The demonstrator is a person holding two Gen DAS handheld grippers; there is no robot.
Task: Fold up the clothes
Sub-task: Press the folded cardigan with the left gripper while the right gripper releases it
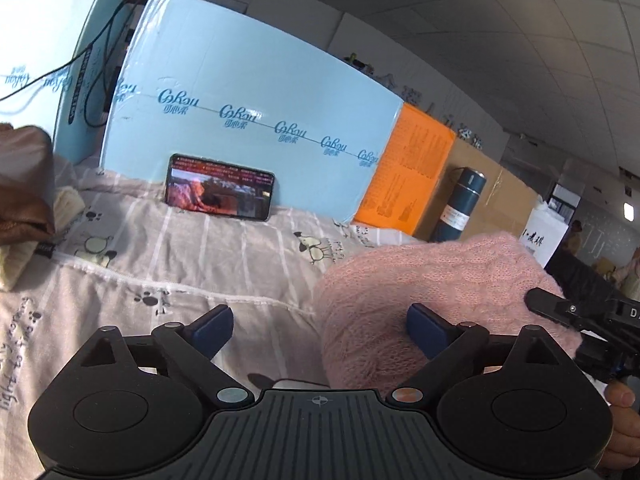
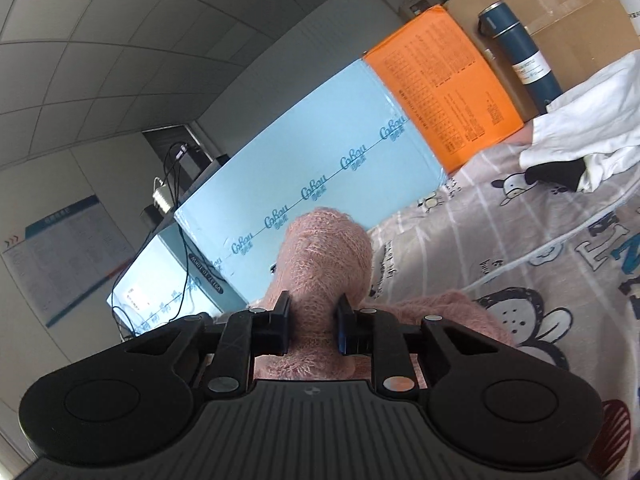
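Left wrist view: left gripper tongs spread wide, nothing between the blue pads. The fuzzy pink knitted sweater is bunched ahead and to the right of the tongs, partly behind the right pad; contact there can't be judged. The right gripper comes in from the far right, its tip on the sweater's edge. Ahead-left of the tongs is open grey cartoon-print bedsheet. Further ahead, a phone with a lit screen leans on a large pale-blue carton. Brown folded cloth sits far left.

Right wrist view: right tongs nearly closed, clamped on a gathered tube of the pink sweater, which stands up between and beyond the pads; more of it trails to the right.

Handling, as a judgement: light, soft, stretchy and not slippery; it will sag and bunch, so 1 pinch is not enough. The left tongs should probably take a hem or shoulder edge to spread it flat.

Room: sheet to the right of the right tongs is free up to the white garment with black cuff. Cartons and the dark-blue flask wall off the far side.
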